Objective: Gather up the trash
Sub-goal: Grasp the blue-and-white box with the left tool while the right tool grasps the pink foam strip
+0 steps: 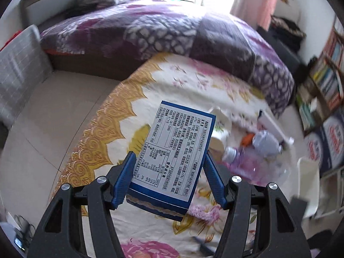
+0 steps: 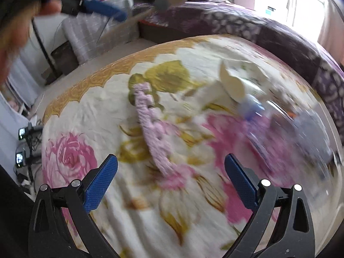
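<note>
Our left tongs (image 1: 169, 161) clamp a blue box (image 1: 175, 152) above the floral bedspread (image 1: 193, 79). Beyond them to the right lie a bottle (image 1: 243, 161), a cup (image 1: 219, 129) and blurred scraps. Our right tongs (image 2: 171, 167) gape wide over a lilac cloth strip (image 2: 153, 135); motion blur smears everything to their right.

My left gripper (image 1: 169, 161) clamps blue box (image 1: 174, 157) between both blue pads (image 1: 124, 178), white printed label facing camera, box tilted, lifted above floral blanket (image 1: 167, 79). Beyond box on blanket: pale paper cups (image 1: 221, 135), clear bottle with white cap (image 1: 243, 161), crumpled grey item (image 1: 265, 143), possibly wrapper; blurred. White bin (image 1: 309, 185) at right edge.
</note>
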Demonstrator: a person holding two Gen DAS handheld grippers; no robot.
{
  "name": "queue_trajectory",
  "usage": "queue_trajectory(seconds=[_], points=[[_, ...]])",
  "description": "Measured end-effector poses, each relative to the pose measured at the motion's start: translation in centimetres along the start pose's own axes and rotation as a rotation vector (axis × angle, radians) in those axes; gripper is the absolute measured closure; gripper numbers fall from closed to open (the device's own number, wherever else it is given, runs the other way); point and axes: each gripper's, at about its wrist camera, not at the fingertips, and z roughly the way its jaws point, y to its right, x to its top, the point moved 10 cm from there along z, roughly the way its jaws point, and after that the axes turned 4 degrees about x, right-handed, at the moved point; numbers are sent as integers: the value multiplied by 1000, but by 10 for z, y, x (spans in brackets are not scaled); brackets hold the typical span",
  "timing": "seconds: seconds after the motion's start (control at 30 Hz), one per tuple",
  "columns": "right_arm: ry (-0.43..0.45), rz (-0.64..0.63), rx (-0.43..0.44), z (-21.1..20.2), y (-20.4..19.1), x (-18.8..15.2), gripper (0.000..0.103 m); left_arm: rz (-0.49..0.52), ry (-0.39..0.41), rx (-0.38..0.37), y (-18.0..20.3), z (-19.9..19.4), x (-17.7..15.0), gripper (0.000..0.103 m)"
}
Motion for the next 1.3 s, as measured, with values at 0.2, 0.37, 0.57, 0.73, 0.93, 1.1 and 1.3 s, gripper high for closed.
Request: queue_trajectory(seconds=[0.2,0.37,0.57,0.73,0.93,1.1,1.3], points=[[-35,-32,-1,25,-15,8,30,-47,-13,-25,-7,0,1,40],[-65,4,29,35,-14,6,78,-74,5,-39,-14,-8,3,40],[-6,86,2,20,4,4,79,-117,20,-29,-19,-10,6,40],[78,149,-31,-8,24,9,79,-120,41,-23,-12,-13,9,40],[156,206,-84,-41,54,15,79,-106,69,-14,6,-16,10,40],[198,253,-116,-63,76,16,79,-78,84,-5,26,-16,9,40],[247,307,-188,-91,106,13,79,-53,112,2,52,-15,7,40]])
